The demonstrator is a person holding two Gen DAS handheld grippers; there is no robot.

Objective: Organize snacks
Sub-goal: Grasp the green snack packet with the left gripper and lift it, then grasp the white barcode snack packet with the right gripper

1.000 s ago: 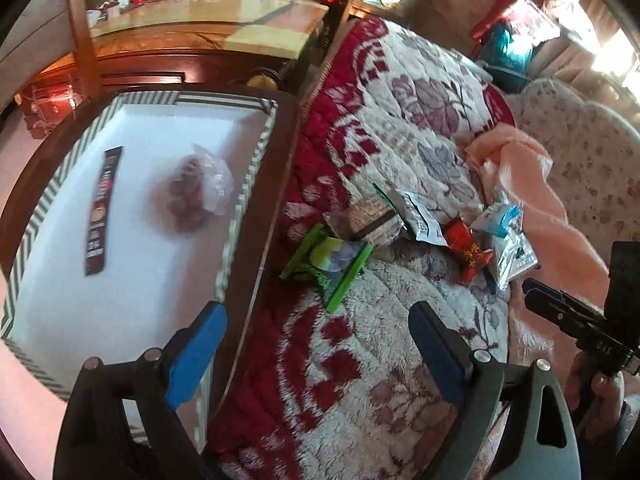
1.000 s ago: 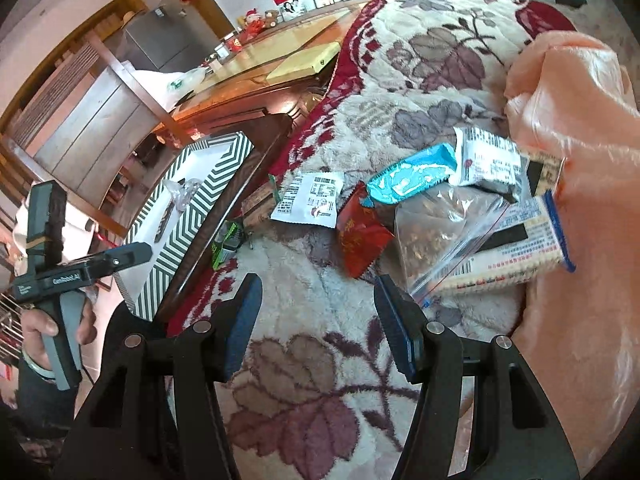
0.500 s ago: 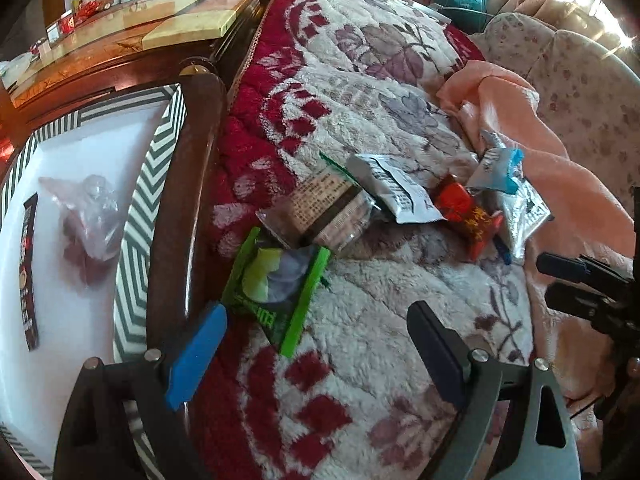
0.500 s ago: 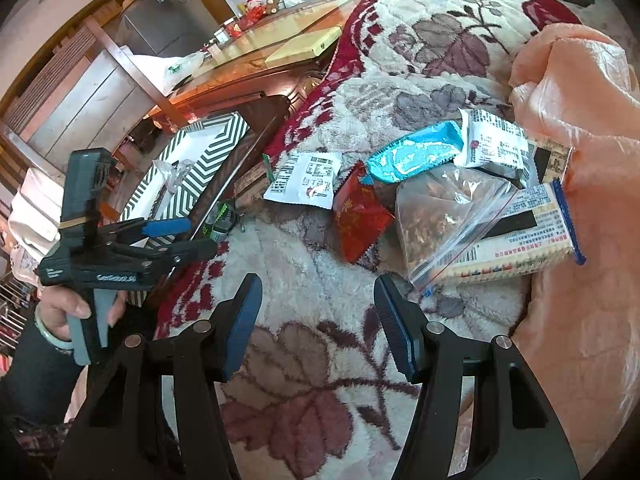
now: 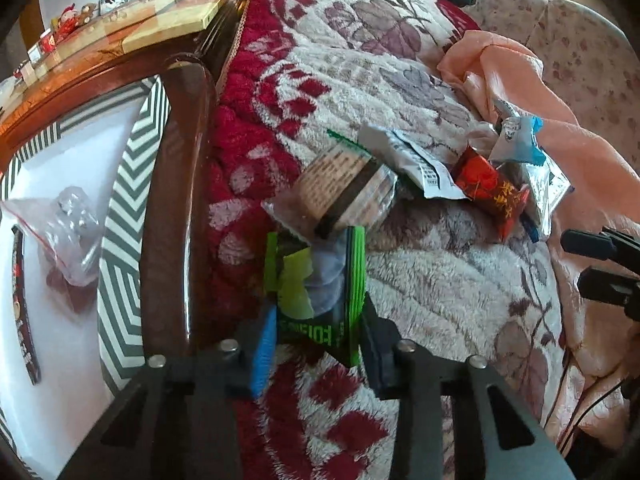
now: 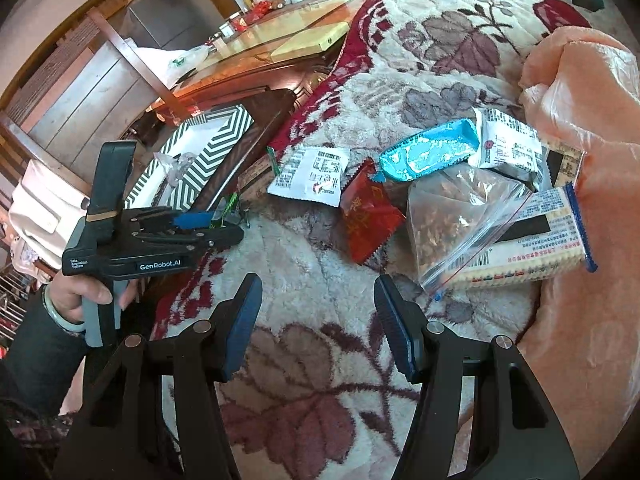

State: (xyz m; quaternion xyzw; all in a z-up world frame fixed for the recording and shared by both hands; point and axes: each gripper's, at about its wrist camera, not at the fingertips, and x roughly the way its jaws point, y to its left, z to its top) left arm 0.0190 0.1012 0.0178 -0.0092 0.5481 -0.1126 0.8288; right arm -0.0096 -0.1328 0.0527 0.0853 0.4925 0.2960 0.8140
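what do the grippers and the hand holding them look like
Both grippers are black plastic frames with silver bolts and blue finger pads. The left gripper has a grey grip and white "GenRobot.AI" lettering. The left hand wears a pale green bangle and dark sleeve.

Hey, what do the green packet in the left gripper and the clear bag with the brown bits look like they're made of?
Green packet: thin glossy plastic film, probably; it creases and reflects light, with a see-through window.
Clear bag: soft transparent plastic; the contents show through, it wrinkles, and a zip strip runs along one edge.
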